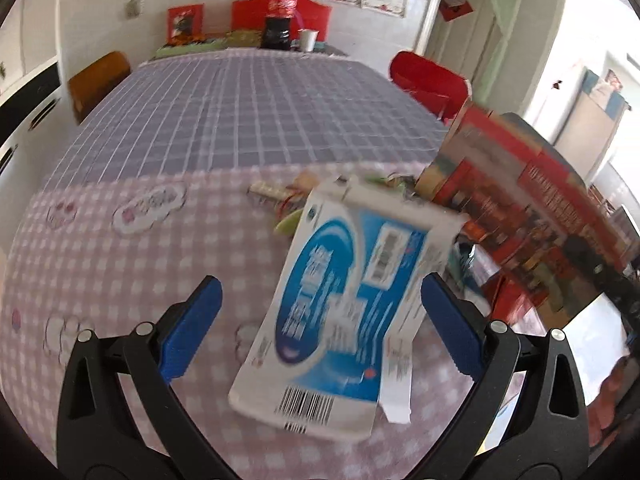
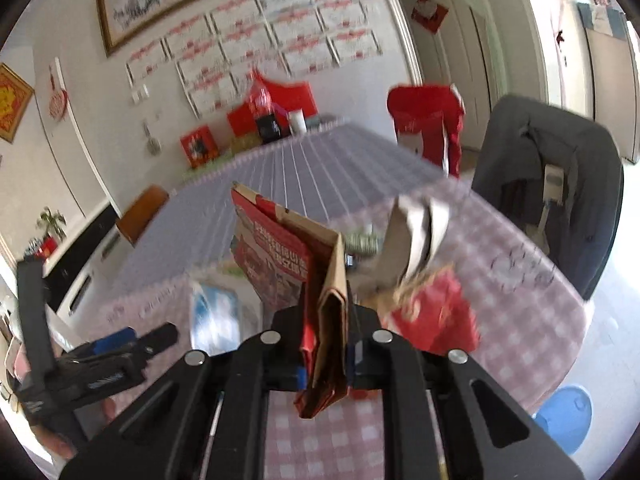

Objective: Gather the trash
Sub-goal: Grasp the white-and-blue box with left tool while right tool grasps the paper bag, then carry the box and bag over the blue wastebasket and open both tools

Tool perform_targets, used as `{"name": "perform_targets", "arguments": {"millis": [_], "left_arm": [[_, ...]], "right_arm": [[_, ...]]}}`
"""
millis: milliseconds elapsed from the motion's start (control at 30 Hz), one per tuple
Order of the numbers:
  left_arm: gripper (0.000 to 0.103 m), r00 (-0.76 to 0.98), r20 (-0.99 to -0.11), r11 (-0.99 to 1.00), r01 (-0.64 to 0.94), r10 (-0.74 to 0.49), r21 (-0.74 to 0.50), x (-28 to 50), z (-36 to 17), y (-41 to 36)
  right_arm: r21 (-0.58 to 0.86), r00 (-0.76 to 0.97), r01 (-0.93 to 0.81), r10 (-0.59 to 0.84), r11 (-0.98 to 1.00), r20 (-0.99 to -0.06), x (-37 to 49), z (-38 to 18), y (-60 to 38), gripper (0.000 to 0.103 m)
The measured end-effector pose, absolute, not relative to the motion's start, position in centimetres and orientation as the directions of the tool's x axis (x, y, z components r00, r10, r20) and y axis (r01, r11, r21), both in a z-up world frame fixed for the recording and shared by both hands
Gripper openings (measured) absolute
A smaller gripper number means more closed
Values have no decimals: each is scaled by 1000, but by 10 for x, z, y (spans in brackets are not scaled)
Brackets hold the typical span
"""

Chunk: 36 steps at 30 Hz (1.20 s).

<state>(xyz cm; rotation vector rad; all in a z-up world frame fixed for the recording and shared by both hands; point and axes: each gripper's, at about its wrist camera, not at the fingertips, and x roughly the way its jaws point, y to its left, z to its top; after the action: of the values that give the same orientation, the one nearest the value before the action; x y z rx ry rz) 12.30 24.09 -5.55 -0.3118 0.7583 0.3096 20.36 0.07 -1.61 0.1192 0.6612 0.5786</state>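
My right jaws [image 2: 326, 360] are clamped on the flattened red cardboard box [image 2: 280, 264]. My left jaws [image 1: 320, 308] stand apart around the blue-white paper carton [image 1: 340, 300] on the bench; I should close squarely on it.

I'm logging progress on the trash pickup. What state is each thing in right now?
Left gripper: open, around the box, pads clear.
Blue and white box: lying flat on the checked tablecloth, not gripped.
Right gripper: shut on the red carton.
Red carton: flattened, clamped, tilted.
Cola bottle: upright, far end.
White cup: upright beside it.
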Motion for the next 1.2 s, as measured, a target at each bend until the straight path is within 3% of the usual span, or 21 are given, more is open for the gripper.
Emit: {"name": "perform_targets", "arguments": {"millis": [233, 467, 667, 733, 767, 833, 967, 1200], "left_arm": [[97, 722, -689, 909, -326, 61, -261, 154, -42, 232], [97, 714, -699, 880, -354, 35, -317, 192, -43, 225], [68, 622, -781, 840, -454, 60, -297, 228, -60, 225], [51, 576, -816, 823, -485, 47, -295, 237, -70, 229], [31, 558, -829, 815, -497, 39, -297, 239, -75, 231], [14, 554, -832, 810, -497, 21, -310, 239, -80, 232], [6, 603, -792, 845, -471, 99, -253, 230, -67, 223], [2, 676, -715, 897, -411, 180, -164, 215, -31, 204]], "right_arm": [[262, 776, -389, 468, 883, -423, 213, 28, -41, 13], [227, 842, -291, 362, 929, -401, 232, 32, -89, 13], [219, 842, -234, 310, 947, -441, 254, 12, -109, 13], [225, 836, -232, 312, 946, -451, 259, 8, -111, 13], [224, 832, -236, 315, 946, -455, 262, 6, -111, 13], [228, 827, -238, 320, 944, -463, 266, 2, -112, 13], [233, 817, -239, 325, 943, -477, 270, -2, -113, 13], [244, 818, -234, 326, 941, -474, 261, -1, -121, 13]]}}
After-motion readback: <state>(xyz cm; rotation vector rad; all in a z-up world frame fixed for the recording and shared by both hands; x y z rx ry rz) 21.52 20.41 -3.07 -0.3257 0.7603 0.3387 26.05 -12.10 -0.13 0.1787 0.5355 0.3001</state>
